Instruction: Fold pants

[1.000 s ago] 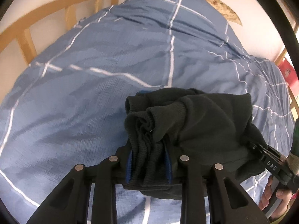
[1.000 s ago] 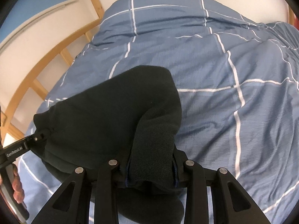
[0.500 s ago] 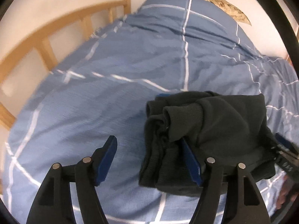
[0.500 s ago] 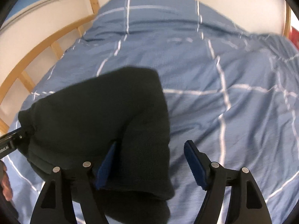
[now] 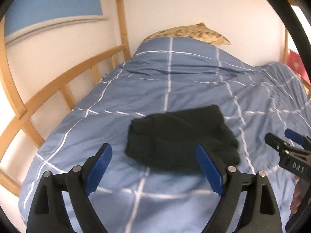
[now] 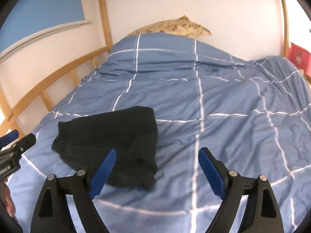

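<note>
1. Blue duvet (image 5: 175,85) with white grid lines covered the bed, lightly wrinkled.
2. Mottled tan pillow (image 6: 175,27) lay at the far end, against the white wall.
3. Wooden bed rail (image 5: 64,81) ran along one side.
4. Red box (image 6: 298,55) sat at the opposite edge.

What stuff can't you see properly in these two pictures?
- Speckled tan pillow: both views, lower part hidden behind the blue checked duvet.
- Red box: both views, cut off by the right edge, print too small to read.
- Folded dark knit pants: the layers underneath are hidden by the top layer.
- Person's hand: left view, mostly cut off at the edge.
</note>
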Motion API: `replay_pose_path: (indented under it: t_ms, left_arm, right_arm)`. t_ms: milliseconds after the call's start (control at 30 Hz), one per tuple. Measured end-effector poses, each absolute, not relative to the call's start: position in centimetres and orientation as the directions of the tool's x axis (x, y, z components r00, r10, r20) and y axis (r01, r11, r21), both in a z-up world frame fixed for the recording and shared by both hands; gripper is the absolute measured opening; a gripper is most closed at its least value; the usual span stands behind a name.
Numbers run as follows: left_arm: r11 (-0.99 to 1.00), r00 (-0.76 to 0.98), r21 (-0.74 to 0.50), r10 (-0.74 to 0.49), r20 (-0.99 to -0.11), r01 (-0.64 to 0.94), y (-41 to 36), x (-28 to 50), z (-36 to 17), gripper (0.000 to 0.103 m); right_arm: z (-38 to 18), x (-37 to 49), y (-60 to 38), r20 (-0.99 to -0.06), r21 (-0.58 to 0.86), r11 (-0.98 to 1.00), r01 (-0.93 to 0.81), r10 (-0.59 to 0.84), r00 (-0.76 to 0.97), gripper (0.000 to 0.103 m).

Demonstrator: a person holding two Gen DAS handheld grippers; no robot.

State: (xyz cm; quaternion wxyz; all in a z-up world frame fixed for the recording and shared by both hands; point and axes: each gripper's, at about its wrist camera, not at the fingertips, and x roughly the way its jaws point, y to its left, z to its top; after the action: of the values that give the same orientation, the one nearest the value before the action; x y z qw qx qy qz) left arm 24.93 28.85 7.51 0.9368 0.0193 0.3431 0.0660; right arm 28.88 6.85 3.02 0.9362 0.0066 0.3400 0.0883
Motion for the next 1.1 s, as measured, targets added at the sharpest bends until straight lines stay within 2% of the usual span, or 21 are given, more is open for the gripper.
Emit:
replay_pose_path:
  t_ms: [267, 600, 867, 1100]
  left_arm:
    - [0.997, 0.796, 0.062, 0.080, -0.599, -0.053, 24.3, 16.8, 8.5, 0.098]
    - [0.998, 0.828, 0.059, 0.016, -0.560, 0.020, 19.8, 9.4, 8.8, 0.098]
    - [0.998, 0.873, 0.055, 0.022, -0.487, 0.006, 17.1, 5.5, 9.3, 0.098]
    - [0.998, 0.868, 0.052, -0.002, -0.497, 0.033, 15.4, 3.9, 9.2, 0.100]
  right_arm:
    - [5.0, 20.4, 2.6, -0.614, 0.082, 0.984, -0.161, 0.177, 0.769, 0.088]
    - [5.9, 10.9, -0.7, -0.569, 0.032, 0.983, -0.183, 0.169, 0.805, 0.088]
    - [5.8, 6.7, -2.9, -0.559, 0.021, 0.982, -0.188, 0.167, 0.812, 0.088]
    - [5.8, 4.4, -4.9, -0.546, 0.029, 0.983, -0.182, 0.168, 0.821, 0.088]
